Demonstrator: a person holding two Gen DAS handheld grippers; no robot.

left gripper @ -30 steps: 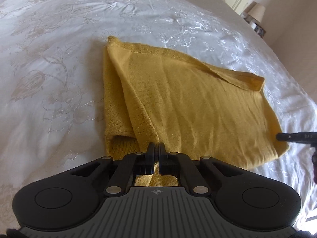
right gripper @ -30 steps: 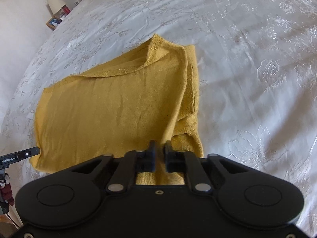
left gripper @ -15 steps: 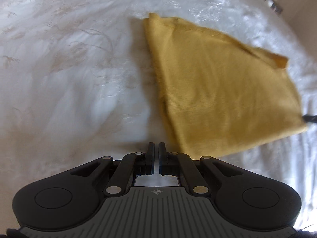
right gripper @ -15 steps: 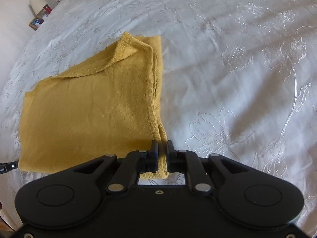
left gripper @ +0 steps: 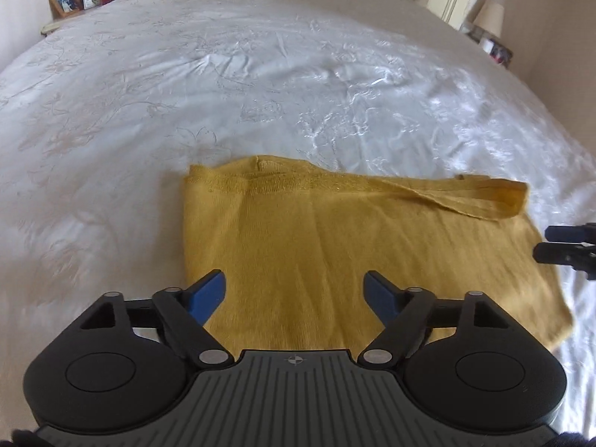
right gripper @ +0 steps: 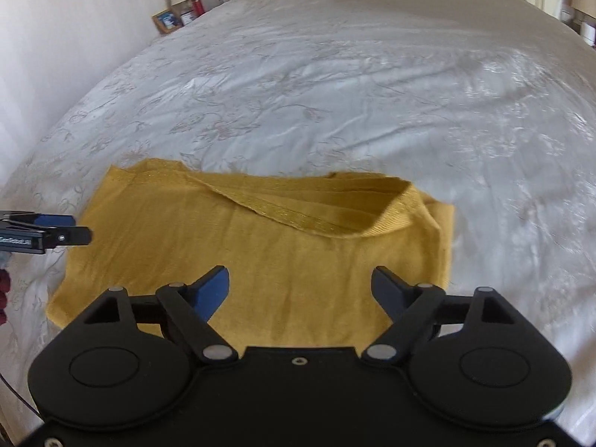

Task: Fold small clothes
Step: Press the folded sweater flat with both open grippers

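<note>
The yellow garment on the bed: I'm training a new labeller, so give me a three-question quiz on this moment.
1. True or false: the yellow garment lies flat on the white bedspread.
2. What is between the jaws of the left gripper? A) a fold of cloth B) nothing C) a red bottle
3. Which jaws are opening: the left gripper's, those of the right gripper, or both?

Key: 1 true; 2 B; 3 both.

The mustard garment [left gripper: 335,253] was a soft, matt knit with ribbed hems. The bedspread [left gripper: 260,74] beneath was white cloth, embroidered and faintly glossy. Both grippers looked matt black plastic with blue pads [right gripper: 212,290].
</note>
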